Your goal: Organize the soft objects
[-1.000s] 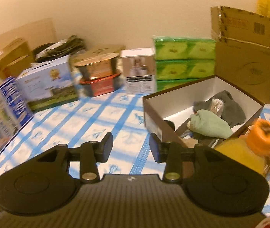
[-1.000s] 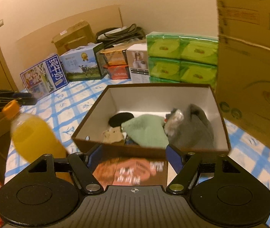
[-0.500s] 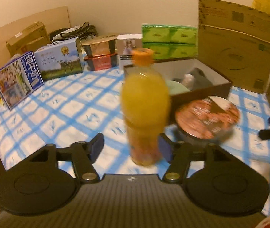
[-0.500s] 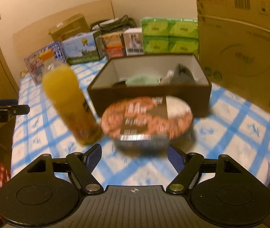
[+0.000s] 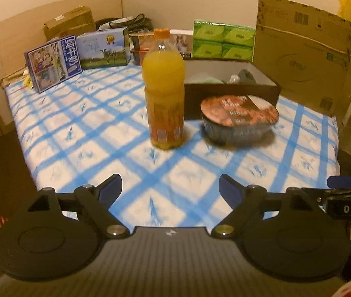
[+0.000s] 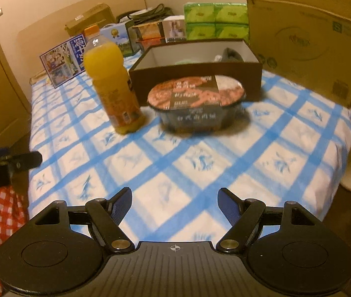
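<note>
Pointing downward, left gripper [image 5: 170,188] fingers [image 5: 109,188] opening, empty.

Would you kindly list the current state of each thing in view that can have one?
Juice bottle: upright on the checked cloth, capped, nearly full.
Noodle bowl: sealed, sitting in front of the box.
Brown box: lidless, with soft items inside.
Green cloth: lying in the box.
Grey cloth: lying in the box.
Left tongs: opening, nothing between them.
Right tongs: open, empty.
</note>
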A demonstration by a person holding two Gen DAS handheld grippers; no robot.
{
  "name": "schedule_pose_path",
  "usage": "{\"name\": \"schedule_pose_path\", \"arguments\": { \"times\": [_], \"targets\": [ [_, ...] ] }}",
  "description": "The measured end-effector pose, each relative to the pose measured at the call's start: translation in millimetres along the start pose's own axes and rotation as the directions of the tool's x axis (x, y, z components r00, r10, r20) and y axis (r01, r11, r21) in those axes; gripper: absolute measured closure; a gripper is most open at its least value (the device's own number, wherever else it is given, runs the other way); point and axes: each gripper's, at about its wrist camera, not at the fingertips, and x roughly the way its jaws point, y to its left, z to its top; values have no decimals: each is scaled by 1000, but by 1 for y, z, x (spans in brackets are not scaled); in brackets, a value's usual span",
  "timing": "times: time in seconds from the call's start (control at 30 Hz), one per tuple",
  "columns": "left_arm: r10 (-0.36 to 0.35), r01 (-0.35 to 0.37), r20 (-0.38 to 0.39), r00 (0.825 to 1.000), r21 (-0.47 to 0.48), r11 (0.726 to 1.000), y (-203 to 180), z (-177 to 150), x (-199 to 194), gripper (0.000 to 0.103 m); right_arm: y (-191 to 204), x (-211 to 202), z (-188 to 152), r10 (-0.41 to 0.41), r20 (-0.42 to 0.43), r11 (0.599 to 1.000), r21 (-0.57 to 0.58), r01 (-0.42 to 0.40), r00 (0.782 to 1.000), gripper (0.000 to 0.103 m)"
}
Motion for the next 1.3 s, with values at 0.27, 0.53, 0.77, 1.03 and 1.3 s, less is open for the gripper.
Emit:
{"name": "schedule_pose_path", "arguments": {
  "times": [0.27, 0.53, 0.77, 1.03, 1.3],
  "targets": [
    [12, -12, -57, 998, -8, 1000, -21, -44, -44, 19, 16, -36, -34, -1, -41, 1000, -2, 1, 999, 27],
    [-14, 10, -100, 995, -44, 999, -28, -78, -66, 20, 15, -56, -51, 15, -80, 999, 40, -12, 997, 27],
    [-31, 26, -103, 994, -48, 999, -36, -78, -70, 20, 18, -61, -56, 7, -87, 1000, 0, -7, 996, 27],
    [-23, 19, -111, 994, -37, 999, -41, -75, -68, 20, 13, -62, -63, 0, -77, 1000, 12, 1, 997, 27],
    [-30, 27, -117, 993, -26, 999, -43, -77, -62, 20, 10, -62, -61, 2, -79, 1000, 21, 0, 997, 27]
  ]
}}
